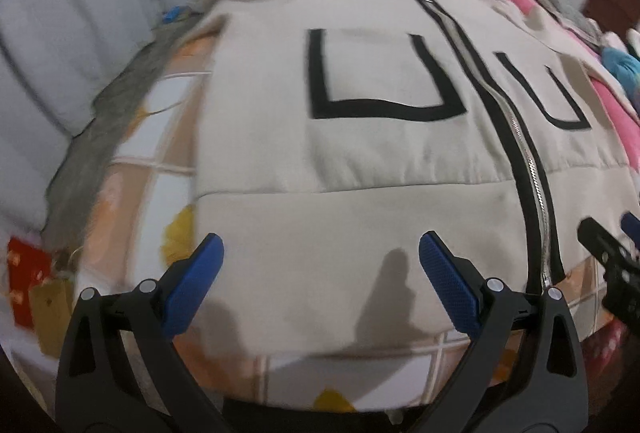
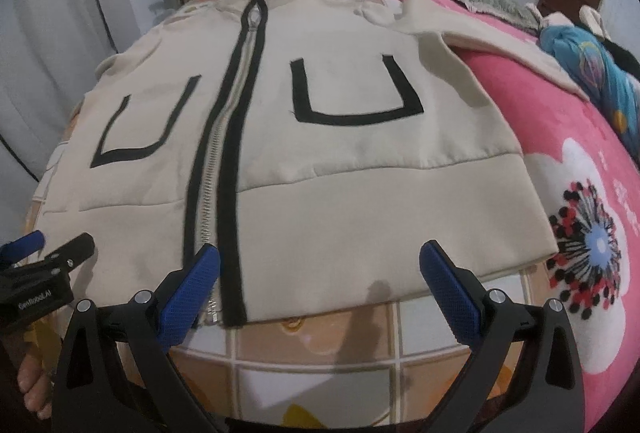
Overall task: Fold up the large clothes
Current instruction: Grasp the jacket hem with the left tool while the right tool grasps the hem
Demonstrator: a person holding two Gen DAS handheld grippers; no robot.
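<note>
A cream jacket (image 2: 320,161) lies flat and face up on a bed, on a checked sheet (image 2: 320,345), with its collar at 12 o'clock and its hem at 6 o'clock. A black-edged zipper (image 2: 218,137) runs down the middle and is closed. The left gripper (image 1: 320,265) hovers over the hem at 6 o'clock, fingers spread wide, holding nothing. The right gripper (image 2: 320,273) is also spread wide above the hem, its left finger over the zipper end. A pink blanket (image 2: 560,137) lies at 3 o'clock of the jacket.
</note>
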